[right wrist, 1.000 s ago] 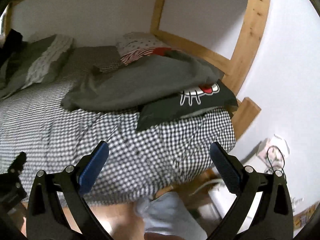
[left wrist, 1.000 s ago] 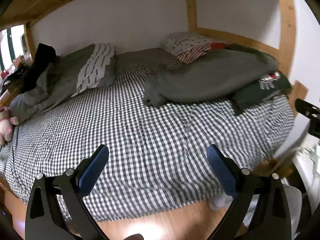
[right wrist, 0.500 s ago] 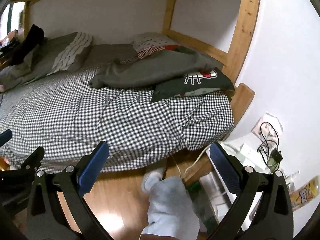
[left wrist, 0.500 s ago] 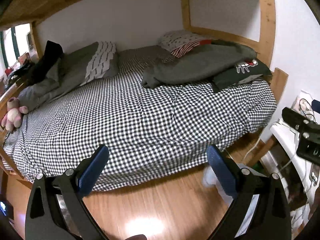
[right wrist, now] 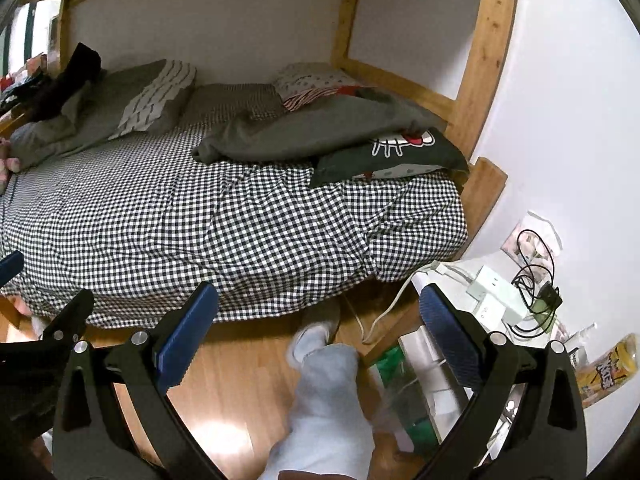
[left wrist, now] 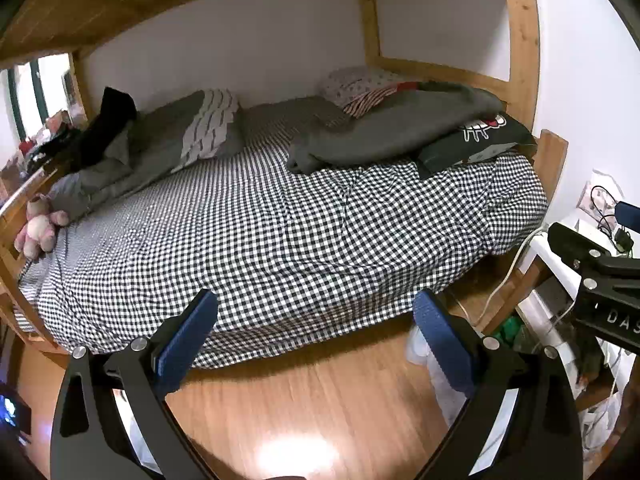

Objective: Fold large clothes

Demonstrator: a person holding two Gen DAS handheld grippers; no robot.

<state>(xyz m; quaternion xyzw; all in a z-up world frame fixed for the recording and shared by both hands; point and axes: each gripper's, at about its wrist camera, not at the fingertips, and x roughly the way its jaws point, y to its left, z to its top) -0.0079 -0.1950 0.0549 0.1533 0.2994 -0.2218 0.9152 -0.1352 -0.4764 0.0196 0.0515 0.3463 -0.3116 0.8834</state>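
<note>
A large grey garment (left wrist: 396, 132) (right wrist: 320, 132) lies folded at the far right of the checked bed (left wrist: 280, 240) (right wrist: 200, 220), partly over a dark folded garment with a white and red print (left wrist: 476, 140) (right wrist: 392, 152). My left gripper (left wrist: 314, 314) hangs open over the wooden floor in front of the bed, holding nothing. My right gripper (right wrist: 318, 308) is open too, above the floor near the bed's right end, well short of the clothes.
Grey bedding and a striped pillow (left wrist: 208, 128) sit at the far left, with a pink plush toy (left wrist: 38, 226) at the left edge. A white side table (right wrist: 492, 292) with cables stands right of the bed. A person's leg in light trousers (right wrist: 324, 392) stands below.
Both grippers have pulled back from over the bed, so the whole bed and the wooden floor now show. The clothes have not moved. Both stay open.
</note>
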